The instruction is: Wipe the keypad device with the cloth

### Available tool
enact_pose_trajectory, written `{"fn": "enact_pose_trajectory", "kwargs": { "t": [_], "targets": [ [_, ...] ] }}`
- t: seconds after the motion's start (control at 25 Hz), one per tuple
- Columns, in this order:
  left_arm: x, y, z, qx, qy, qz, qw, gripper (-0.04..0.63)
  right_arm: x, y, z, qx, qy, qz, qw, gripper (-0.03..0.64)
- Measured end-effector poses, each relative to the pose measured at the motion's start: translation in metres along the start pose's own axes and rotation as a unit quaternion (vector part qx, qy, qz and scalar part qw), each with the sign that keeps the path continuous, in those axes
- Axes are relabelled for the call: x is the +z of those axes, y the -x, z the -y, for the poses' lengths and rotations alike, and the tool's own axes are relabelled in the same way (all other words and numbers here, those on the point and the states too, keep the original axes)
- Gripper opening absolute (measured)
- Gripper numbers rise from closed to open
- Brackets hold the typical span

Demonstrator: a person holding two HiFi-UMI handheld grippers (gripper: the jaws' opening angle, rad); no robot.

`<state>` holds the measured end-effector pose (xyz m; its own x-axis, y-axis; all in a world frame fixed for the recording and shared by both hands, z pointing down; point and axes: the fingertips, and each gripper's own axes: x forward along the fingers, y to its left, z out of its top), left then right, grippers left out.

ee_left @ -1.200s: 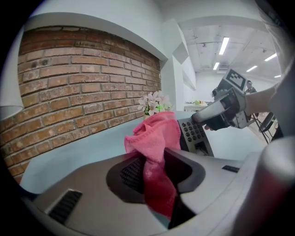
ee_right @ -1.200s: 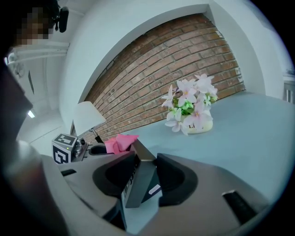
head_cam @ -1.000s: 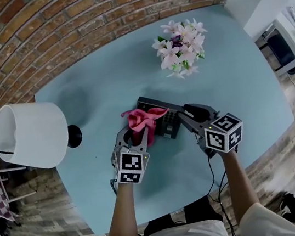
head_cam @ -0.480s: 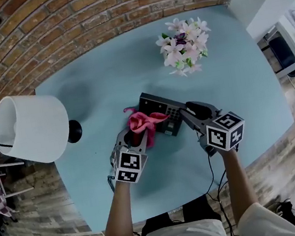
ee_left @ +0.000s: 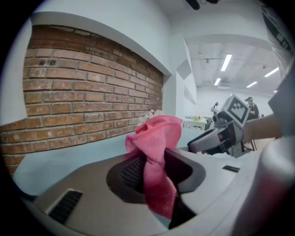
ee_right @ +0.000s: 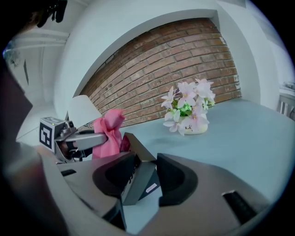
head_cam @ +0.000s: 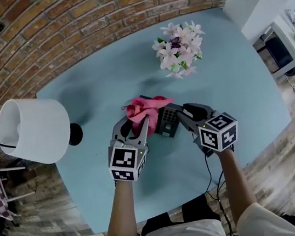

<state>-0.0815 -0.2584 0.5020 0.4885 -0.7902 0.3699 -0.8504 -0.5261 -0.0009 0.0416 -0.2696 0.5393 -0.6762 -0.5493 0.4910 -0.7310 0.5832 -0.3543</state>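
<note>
Pink cloth (head_cam: pixel 145 109) in left gripper (head_cam: pixel 134 123), over keypad device (head_cam: pixel 168 120) in right gripper (head_cam: pixel 184 115)

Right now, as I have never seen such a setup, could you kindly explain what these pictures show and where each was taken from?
There is no robot here: a person holds a hand-held gripper in each hand. One picture comes from a camera on the person's head, looking down. The other two come from cameras riding on the grippers, looking along their jaws. On the blue table stand a white lamp, a pot of flowers and a dark keypad device. The left gripper is shut on a pink cloth, held over the device. The right gripper clamps the device's edge.
</note>
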Motion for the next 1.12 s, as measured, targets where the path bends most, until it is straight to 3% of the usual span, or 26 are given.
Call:
{"fn": "enact_pose_trajectory", "kwargs": {
  "t": [0.28,0.64,1.12],
  "targets": [
    [0.008,-0.034,0.014,-0.01,0.004,-0.011,0.9999,0.149,0.0,0.001,-0.001,-0.003,-0.001,0.001,1.0,0.181],
    [-0.005,-0.039,0.024,-0.031,-0.031,-0.016,0.9989,0.15,0.0,0.002,-0.001,0.012,-0.002,0.003,1.0,0.181],
    [-0.038,-0.035,0.026,-0.049,-0.001,-0.055,0.9973,0.152,-0.002,0.004,0.0,0.024,0.005,0.009,1.0,0.181]
  ]
}}
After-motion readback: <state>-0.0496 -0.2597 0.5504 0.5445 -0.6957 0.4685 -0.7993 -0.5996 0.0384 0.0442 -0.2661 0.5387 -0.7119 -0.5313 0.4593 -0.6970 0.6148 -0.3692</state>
